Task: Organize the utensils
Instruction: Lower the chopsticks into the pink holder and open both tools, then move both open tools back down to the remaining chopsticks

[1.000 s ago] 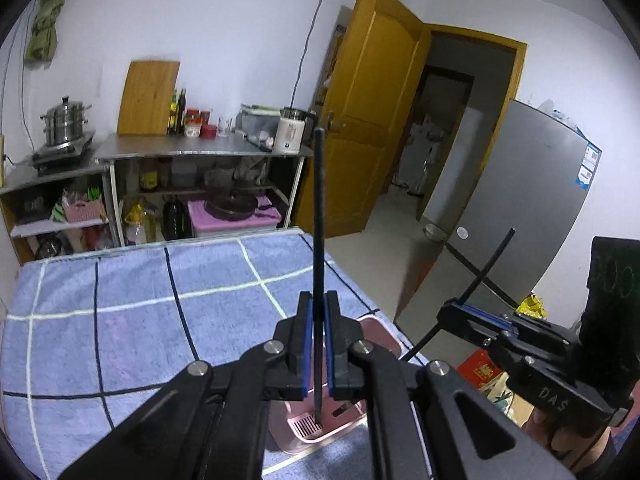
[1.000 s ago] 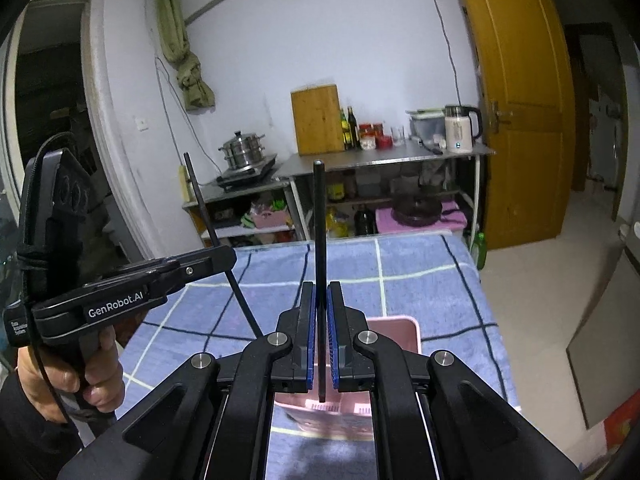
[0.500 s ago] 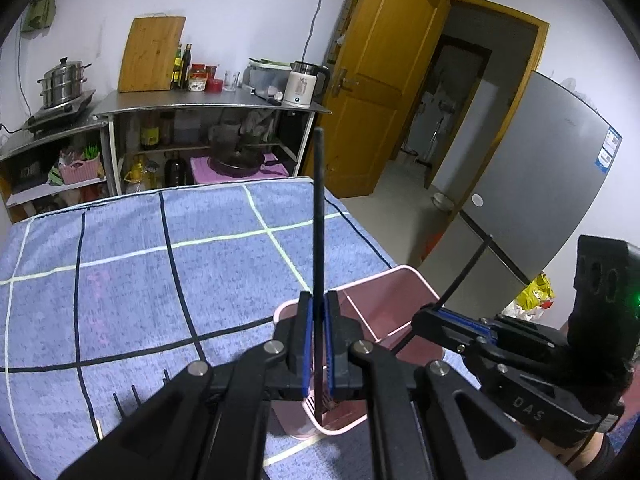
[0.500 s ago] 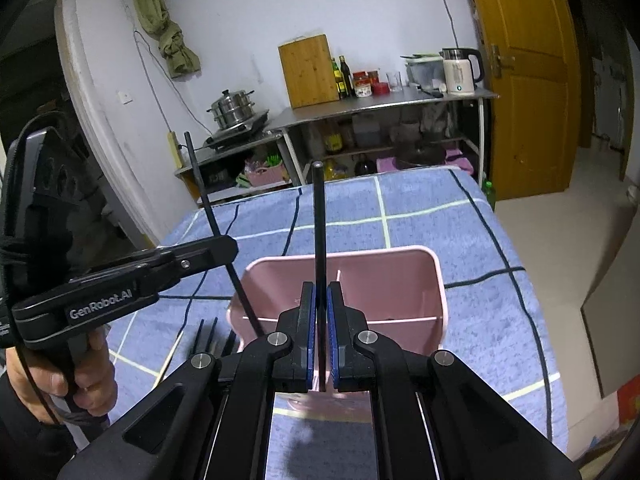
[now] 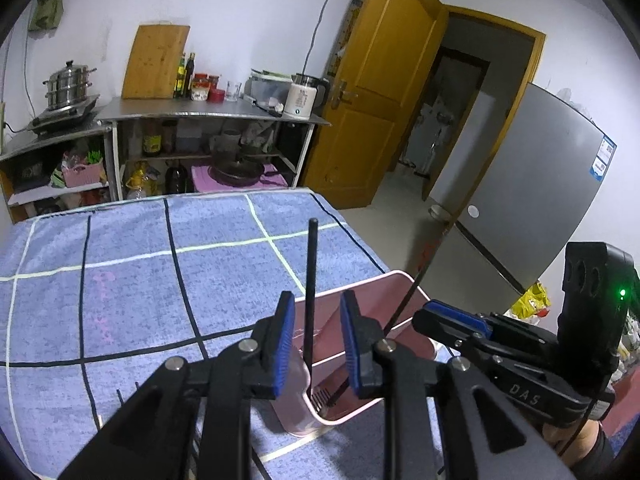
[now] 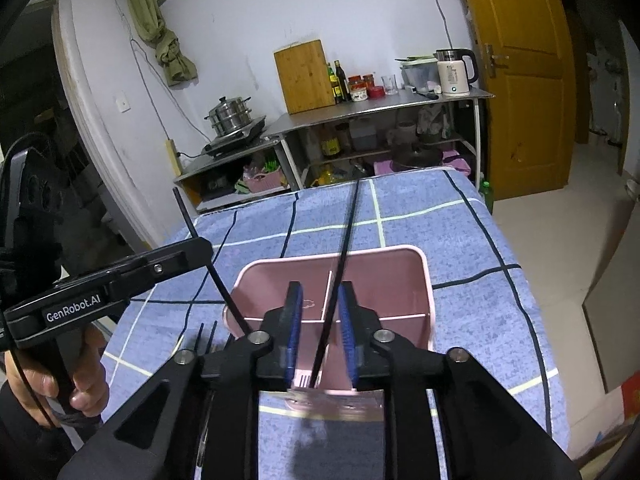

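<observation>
A pink divided utensil bin point(image 6: 384, 276) stands on the blue checked cloth; it also shows in the left wrist view point(image 5: 372, 296). My left gripper point(image 5: 314, 344) is open above the bin's near corner. A black fork point(image 5: 309, 280) stands free between its pads, tines down in the bin. My right gripper point(image 6: 320, 332) is open over the bin's near wall. A second black fork point(image 6: 340, 264) leans loose between its pads, tines in the bin. The right gripper shows in the left wrist view point(image 5: 452, 320); the left one shows in the right wrist view point(image 6: 120, 276).
More black fork tines point(image 6: 208, 336) lie on the cloth left of the bin. The table point(image 5: 120, 272) ends on the right above the floor. Behind it stand metal shelves with a pot point(image 6: 228, 116), a cutting board point(image 6: 306, 76) and a kettle point(image 6: 454, 72). A grey fridge point(image 5: 532, 200) stands at right.
Both grippers have opened and let go of their forks, which now stand loose in the pink bin. Both grippers moved down closer to the bin.
</observation>
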Motion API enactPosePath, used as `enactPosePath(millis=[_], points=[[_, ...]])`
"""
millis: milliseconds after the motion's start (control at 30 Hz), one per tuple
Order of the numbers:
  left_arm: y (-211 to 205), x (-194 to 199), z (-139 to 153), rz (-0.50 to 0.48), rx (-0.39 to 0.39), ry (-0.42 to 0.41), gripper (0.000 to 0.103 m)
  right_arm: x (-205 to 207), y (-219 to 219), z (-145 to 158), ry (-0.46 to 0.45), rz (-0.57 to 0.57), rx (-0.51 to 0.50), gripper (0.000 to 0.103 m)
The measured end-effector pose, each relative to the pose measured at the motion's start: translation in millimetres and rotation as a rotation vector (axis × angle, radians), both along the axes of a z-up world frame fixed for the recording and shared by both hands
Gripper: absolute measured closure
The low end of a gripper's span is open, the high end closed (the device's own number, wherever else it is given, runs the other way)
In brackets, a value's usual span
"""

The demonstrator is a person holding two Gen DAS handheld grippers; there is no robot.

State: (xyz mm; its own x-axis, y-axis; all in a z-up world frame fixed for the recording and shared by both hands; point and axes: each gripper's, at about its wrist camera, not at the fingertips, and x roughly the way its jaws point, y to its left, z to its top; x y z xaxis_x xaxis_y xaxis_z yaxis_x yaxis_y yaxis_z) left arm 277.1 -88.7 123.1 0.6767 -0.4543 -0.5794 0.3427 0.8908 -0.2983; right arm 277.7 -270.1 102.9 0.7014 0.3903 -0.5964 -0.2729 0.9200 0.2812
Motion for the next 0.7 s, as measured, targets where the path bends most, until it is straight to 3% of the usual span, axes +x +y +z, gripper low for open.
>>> enactPosePath(millis=[133, 267, 700], points=[[7.9, -10.8, 7.8, 0.007, -0.009, -0.029, 0.078, -10.3, -4.0, 7.2, -0.031, -0.003, 0.017, 0.082], [21.8, -28.6, 16.9, 0.022, -0.032, -0.053, 0.059, -25.6, -3.6, 18.3, -0.069, -0.001, 0.021, 0.082], [78.3, -108.7, 21.9, 0.118, -0.020, -0.178, 0.058, -79.7, 27.0, 32.9, -0.141, 0.042, 0.017, 0.082]])
